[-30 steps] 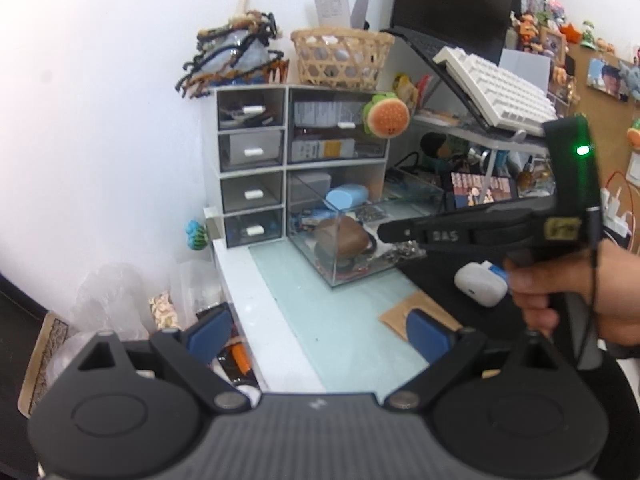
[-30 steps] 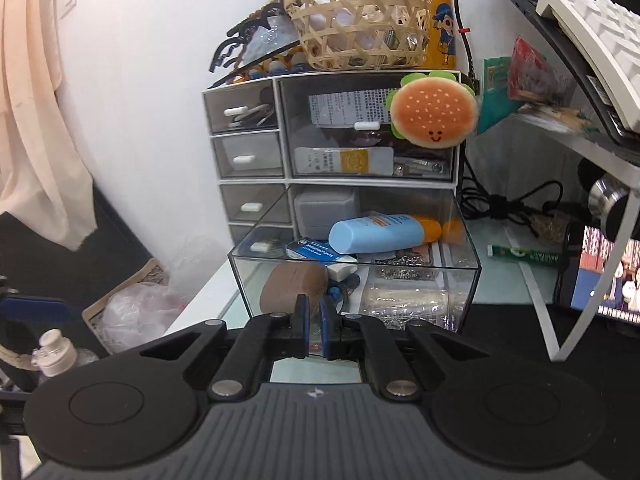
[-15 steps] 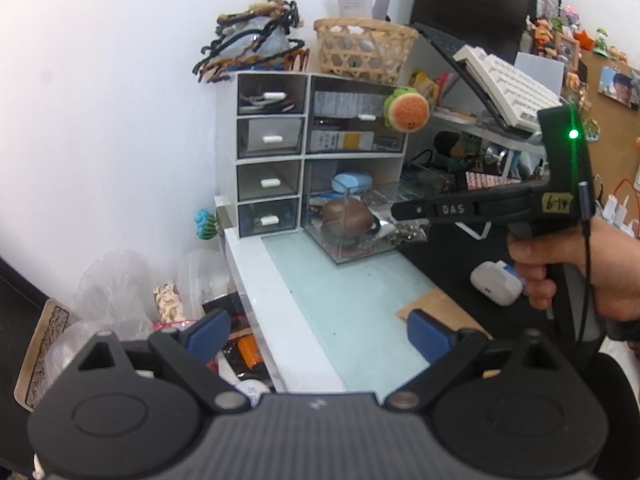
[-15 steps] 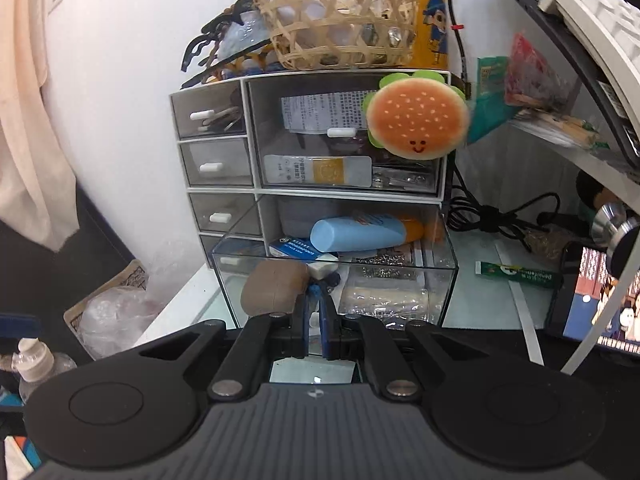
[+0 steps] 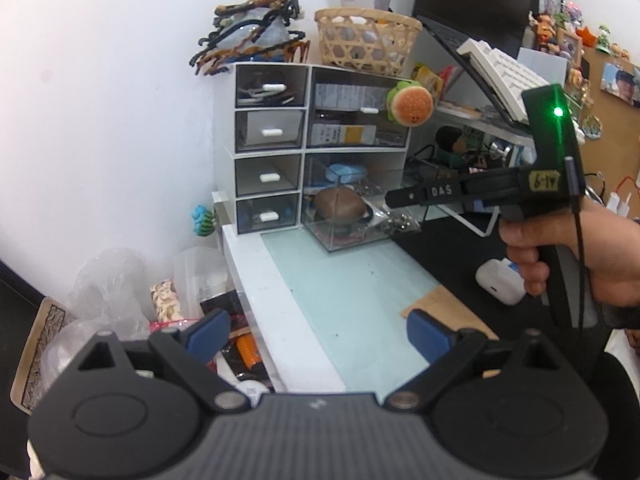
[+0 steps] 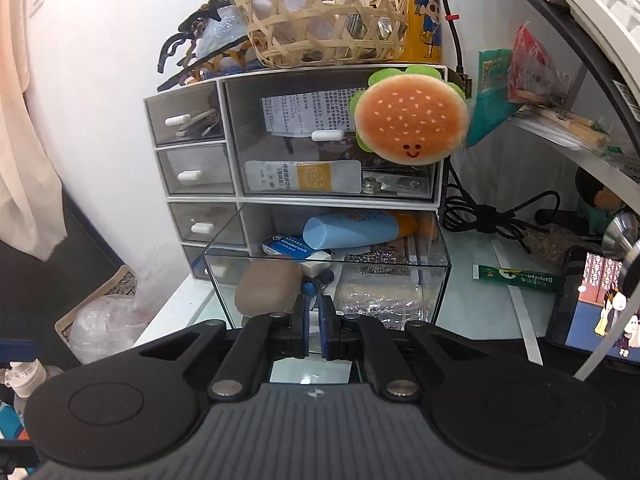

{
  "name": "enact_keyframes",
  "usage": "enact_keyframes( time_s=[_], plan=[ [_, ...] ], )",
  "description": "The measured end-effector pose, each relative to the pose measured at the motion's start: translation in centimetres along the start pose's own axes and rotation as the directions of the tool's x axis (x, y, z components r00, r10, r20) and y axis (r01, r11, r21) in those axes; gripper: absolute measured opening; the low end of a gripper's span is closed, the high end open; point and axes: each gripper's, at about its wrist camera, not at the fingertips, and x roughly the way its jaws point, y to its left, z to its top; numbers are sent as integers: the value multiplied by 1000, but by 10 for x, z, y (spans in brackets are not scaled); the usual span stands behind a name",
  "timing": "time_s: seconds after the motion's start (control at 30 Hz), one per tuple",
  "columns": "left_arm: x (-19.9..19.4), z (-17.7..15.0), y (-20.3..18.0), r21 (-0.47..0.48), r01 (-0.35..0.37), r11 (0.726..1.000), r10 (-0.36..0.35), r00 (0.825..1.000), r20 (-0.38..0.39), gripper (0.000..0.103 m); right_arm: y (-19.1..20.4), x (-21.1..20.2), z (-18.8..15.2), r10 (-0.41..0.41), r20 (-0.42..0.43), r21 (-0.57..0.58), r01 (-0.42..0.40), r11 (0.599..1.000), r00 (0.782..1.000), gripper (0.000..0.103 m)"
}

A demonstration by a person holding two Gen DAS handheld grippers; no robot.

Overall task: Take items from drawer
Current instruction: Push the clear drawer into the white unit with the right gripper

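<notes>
A clear drawer (image 6: 436, 280) is pulled out of a white organiser (image 6: 236, 136) on the desk. It holds a brown pouch (image 6: 268, 286), a blue tube (image 6: 348, 232), a small blue box (image 6: 294, 246) and metal bits. My right gripper (image 6: 314, 332) is shut, its blue pads at the drawer's front wall by the handle; I cannot tell if it grips the handle. It also shows in the left wrist view (image 5: 394, 200) at the drawer (image 5: 360, 236). My left gripper (image 5: 320, 334) is open and empty, held back above the desk's front edge.
A burger plush (image 6: 410, 120) hangs on the upper drawer. A wicker basket (image 6: 324, 16) sits on top. A keyboard stand (image 5: 500, 72), cables (image 6: 488, 216), a phone (image 6: 592, 308) and a white case (image 5: 500, 282) lie to the right. Bags and clutter (image 5: 112, 292) lie left of the desk.
The left gripper has drawn back from the organiser, which looks smaller. The right gripper has moved closer to the organiser, still shut at the drawer front.
</notes>
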Motion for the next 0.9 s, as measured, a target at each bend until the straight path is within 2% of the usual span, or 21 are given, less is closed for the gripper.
enact_keyframes(
  time_s=[0.9],
  plan=[
    [10, -6, 26, -20, -17, 1000, 17, 1000, -9, 100, -2, 36, 27, -27, -34, -14, 26, 1000, 999, 5]
  ],
)
